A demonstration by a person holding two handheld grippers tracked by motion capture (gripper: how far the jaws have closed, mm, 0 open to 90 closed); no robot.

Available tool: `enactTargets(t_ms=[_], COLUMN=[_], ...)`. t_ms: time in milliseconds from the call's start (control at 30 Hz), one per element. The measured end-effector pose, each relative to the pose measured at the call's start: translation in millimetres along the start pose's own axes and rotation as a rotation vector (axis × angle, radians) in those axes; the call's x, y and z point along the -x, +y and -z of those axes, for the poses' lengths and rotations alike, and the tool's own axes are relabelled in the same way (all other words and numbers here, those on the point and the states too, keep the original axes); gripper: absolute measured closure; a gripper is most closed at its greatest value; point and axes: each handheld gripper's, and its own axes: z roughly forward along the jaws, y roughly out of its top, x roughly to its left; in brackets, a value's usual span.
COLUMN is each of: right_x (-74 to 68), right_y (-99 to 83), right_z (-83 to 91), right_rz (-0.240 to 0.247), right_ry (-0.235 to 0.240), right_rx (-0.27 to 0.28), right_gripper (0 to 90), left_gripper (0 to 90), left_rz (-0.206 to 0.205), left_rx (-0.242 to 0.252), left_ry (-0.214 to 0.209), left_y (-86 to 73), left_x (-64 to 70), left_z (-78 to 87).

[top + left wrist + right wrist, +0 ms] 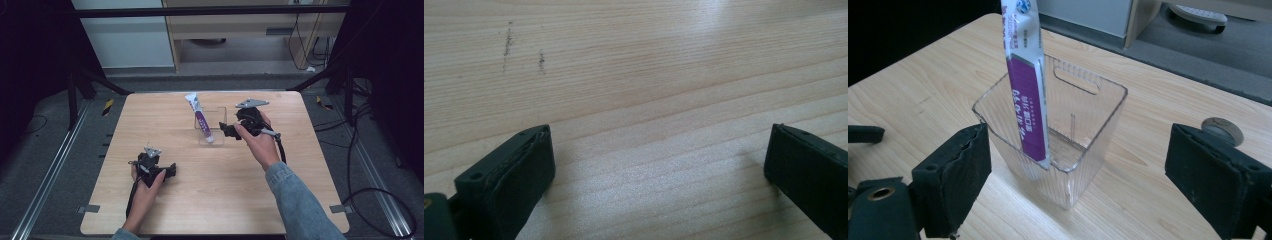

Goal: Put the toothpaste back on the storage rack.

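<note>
A white and purple toothpaste tube (1025, 85) stands tilted inside a clear ribbed plastic box (1088, 145) with a slot handle, and its flat white end rises above the rim. In the high view this tube (200, 117) and the box (220, 117) are on the far middle part of the light wooden table (210, 200). The right gripper (231, 131) is just beside the box, on its right side; its jaws are wide open, with the box between and ahead of them, and they hold nothing. The left gripper (170, 171) is at the near left of the table, well apart from the box. Its jaws are also wide open and hold nothing, with bare wood between them.
</note>
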Motion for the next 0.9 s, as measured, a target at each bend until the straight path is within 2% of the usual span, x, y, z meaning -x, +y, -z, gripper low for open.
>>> enactTargets(t_ms=[133, 333, 667, 900], right_x=[5.0, 14.9, 40.9, 56.7], right_y=[-9.8, -26.0, -51.3, -68.4], right_z=[6.5, 19.0, 41.6, 50.0], right_rz=[0.006, -0.013, -0.059, -0.085], right_ry=[-0.017, -0.037, -0.101, -0.14], right_rx=[0.001, 0.0, -0.002, -0.018], right_gripper=[12.5, 12.7, 12.5, 12.3], left_gripper=[0.0, 0.0, 0.0, 0.0], left_rz=[0.0, 0.0, -0.001, -0.001], left_rx=[0.0, 0.0, 0.0, 0.0], left_ry=[0.0, 0.0, 0.0, 0.001], left_y=[0.0, 0.0, 0.0, 0.0], left_x=[0.0, 0.1, 0.0, 0.0], left_z=[0.0, 0.0, 0.1, 0.1])
